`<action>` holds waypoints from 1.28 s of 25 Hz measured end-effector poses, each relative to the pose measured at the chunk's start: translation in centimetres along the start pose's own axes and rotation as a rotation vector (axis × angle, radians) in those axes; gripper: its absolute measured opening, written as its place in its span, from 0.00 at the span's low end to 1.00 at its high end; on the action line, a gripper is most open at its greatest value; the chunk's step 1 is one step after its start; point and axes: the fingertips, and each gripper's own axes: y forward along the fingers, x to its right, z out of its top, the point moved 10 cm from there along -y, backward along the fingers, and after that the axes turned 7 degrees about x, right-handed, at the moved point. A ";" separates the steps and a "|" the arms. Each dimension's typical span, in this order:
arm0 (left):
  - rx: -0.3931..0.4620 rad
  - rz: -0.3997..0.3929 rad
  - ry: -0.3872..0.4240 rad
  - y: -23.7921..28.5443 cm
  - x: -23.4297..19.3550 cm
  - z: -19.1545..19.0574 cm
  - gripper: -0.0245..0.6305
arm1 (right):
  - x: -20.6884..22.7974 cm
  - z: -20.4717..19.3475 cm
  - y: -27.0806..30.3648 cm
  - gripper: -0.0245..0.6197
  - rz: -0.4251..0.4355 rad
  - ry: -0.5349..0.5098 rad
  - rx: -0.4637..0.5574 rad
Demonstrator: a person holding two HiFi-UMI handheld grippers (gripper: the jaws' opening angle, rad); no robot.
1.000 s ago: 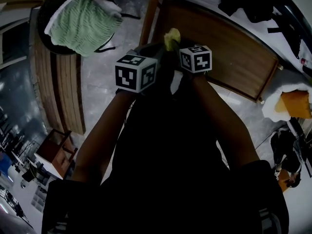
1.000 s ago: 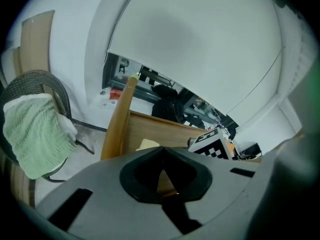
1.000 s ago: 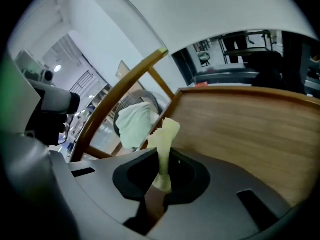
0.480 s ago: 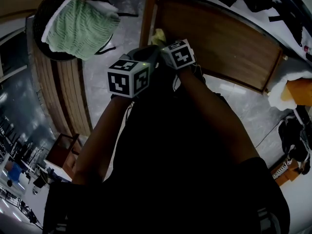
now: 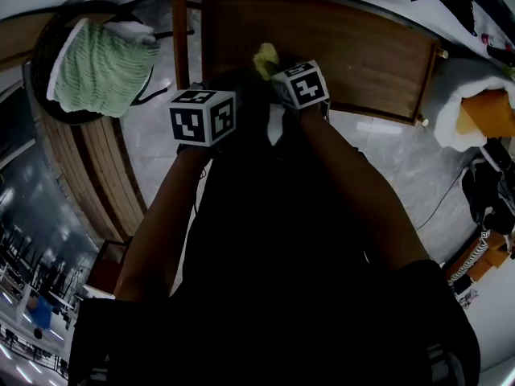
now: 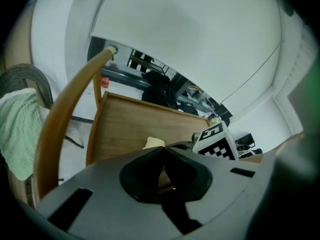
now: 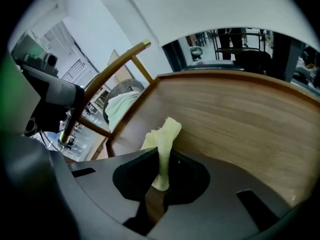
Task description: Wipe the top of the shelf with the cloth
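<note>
A small yellow cloth [image 7: 161, 140] sticks up from between the jaws of my right gripper [image 7: 161, 176], which is shut on it. In the head view the cloth [image 5: 265, 57] sits over the near edge of the brown wooden shelf top [image 5: 354, 51], just ahead of the right gripper's marker cube [image 5: 301, 84]. My left gripper [image 6: 162, 166] is shut with nothing in it, held just left of the right one above the shelf top [image 6: 125, 124]; its cube [image 5: 202, 116] shows in the head view. The cloth [image 6: 153, 143] peeks out beyond the left jaws.
A green towel [image 5: 100, 65] lies in a dark round basket at the left. A curved wooden pole [image 6: 65, 114] rises along the shelf's left side. Wooden boards [image 5: 84, 175] stand on the tiled floor at the left, white and orange bundles [image 5: 479, 111] at the right.
The view has swung so the shelf top lies more squarely ahead. Both grippers stay close together over its near edge, the right one still holding the cloth.
</note>
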 end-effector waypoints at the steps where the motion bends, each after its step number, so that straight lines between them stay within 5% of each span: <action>1: -0.011 -0.004 -0.002 0.9 0.6 -0.3 0.05 | 1.0 -0.5 -0.9 0.11 -0.012 0.010 0.003; 22: -0.068 -0.111 0.059 12.1 14.0 -2.3 0.05 | 16.9 -9.6 -17.0 0.11 -0.253 0.196 0.075; 32: -0.065 -0.156 0.084 14.7 18.4 -2.5 0.05 | 22.2 -12.2 -23.8 0.11 -0.456 0.284 0.033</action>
